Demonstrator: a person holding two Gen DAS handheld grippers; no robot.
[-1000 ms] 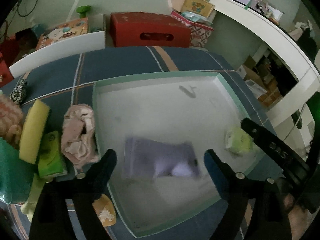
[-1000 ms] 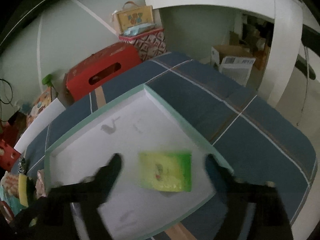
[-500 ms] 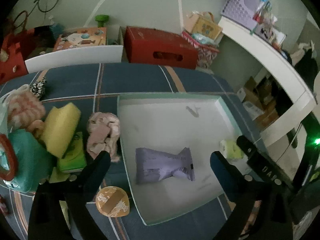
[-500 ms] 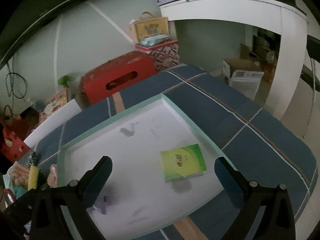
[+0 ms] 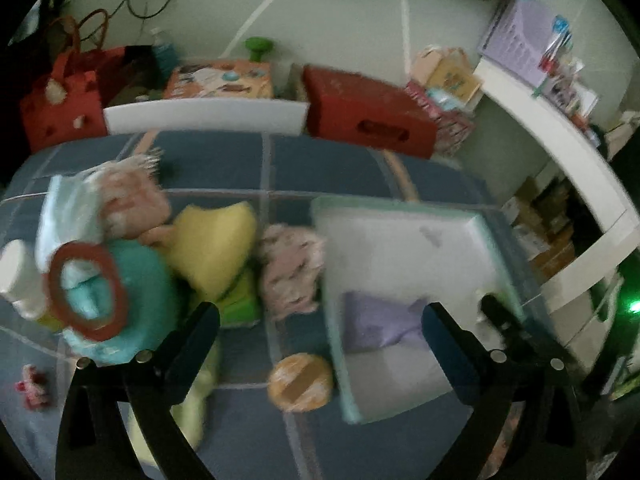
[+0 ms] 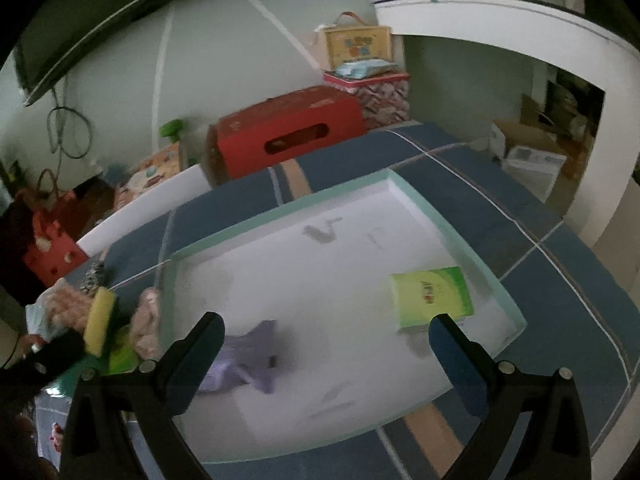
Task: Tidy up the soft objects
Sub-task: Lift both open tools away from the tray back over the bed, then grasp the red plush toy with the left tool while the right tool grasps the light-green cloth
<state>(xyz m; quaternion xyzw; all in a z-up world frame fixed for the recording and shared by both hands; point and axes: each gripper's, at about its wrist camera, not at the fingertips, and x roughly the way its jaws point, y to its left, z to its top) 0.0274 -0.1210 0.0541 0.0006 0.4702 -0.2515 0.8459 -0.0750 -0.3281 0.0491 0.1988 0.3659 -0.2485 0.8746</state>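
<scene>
A shallow white tray with a mint rim lies on the blue plaid bed. In it lie a lilac soft pack and a green tissue pack. Left of the tray lies a heap: a pink cloth, a yellow sponge, a teal soft item, a green pack and a round tan item. My left gripper is open and empty, above the tray's left rim. My right gripper is open and empty, over the tray's near part.
A red box, a white board and bags stand beyond the bed's far edge. A white curved desk is at the right. A red ring and a white bottle lie in the heap.
My left gripper has swung left and pulled back, from over the lilac pack toward the heap. My right gripper has risen and backed away from the green pack. Both packs stay in the tray.
</scene>
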